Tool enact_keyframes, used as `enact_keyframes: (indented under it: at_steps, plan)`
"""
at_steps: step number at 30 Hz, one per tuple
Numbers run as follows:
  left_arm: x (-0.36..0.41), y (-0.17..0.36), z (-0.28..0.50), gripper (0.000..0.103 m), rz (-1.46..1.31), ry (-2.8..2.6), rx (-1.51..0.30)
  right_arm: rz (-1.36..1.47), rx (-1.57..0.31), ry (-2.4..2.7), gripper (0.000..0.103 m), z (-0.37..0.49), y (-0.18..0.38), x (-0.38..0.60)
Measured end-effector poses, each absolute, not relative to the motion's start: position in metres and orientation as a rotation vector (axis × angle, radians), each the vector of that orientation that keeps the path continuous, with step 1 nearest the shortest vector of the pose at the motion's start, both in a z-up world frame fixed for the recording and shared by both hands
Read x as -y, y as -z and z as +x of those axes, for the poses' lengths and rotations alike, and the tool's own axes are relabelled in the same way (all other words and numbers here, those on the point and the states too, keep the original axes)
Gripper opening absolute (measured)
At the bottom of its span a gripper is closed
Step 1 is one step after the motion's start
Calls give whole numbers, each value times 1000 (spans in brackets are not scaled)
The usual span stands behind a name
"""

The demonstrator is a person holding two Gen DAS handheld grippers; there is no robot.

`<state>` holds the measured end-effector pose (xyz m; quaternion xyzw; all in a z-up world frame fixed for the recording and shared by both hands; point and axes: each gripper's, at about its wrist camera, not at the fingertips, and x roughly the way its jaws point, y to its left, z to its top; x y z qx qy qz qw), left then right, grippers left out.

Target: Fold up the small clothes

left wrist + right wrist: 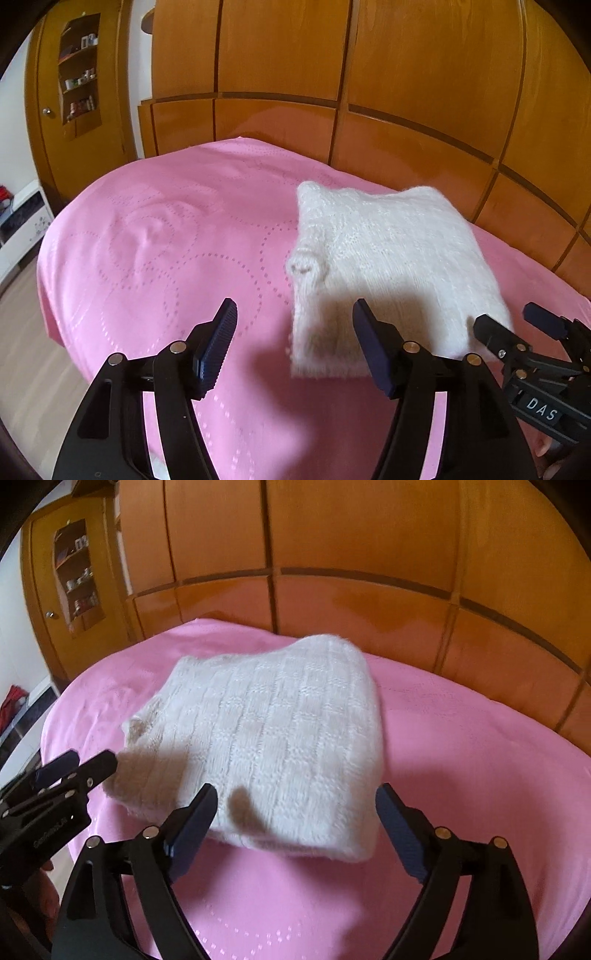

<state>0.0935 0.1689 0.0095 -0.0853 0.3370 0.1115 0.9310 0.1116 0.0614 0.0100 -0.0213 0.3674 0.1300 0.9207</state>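
A white knitted garment point(384, 258) lies folded into a thick rectangle on the pink bedspread point(166, 240). My left gripper point(293, 317) hovers open just short of the garment's near left corner, with nothing between its fingers. In the right wrist view the same garment point(280, 731) fills the middle of the bed, and my right gripper point(297, 805) stands wide open over its near edge without pressing on it. The right gripper point(509, 325) also shows at the right edge of the left wrist view, and the left gripper point(77, 764) at the left edge of the right wrist view.
A glossy wooden headboard point(369, 140) and wooden wardrobe panels point(280, 44) rise behind the bed. A wooden door with small shelves point(79, 70) stands at the far left, near a white cabinet point(22, 218). Wooden floor point(29, 332) lies left of the bed.
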Motion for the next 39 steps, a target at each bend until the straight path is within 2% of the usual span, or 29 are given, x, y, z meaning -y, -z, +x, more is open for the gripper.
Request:
enact_keyframes:
  at_steps: [1, 3, 6, 12, 14, 18, 20, 39]
  plan:
    - [-169, -10, 89, 64, -183, -238, -688, -33, -743, -247, 94, 108, -12, -59]
    - [-168, -10, 80, 73, -190, -252, -682, -26, -721, -211, 97, 100, -15, -55]
    - [-163, -9, 70, 75, -190, -262, -678, -28, -715, -183, 101, 90, -16, -54]
    - [-157, 0, 55, 75, -182, -277, -698, -44, -690, -99, 101, 70, -15, -50]
    - [-158, 1, 50, 81, -181, -288, -696, -41, -693, -78, 101, 66, -12, -49]
    - [-159, 2, 42, 83, -173, -310, -688, -33, -691, -48, 101, 58, -7, -46]
    - [-160, 1, 41, 88, -169, -316, -690, -26, -695, -52, 101, 55, -6, -45]
    - [-146, -3, 33, 91, -148, -320, -690, -35, -674, -93, 101, 42, -11, -52]
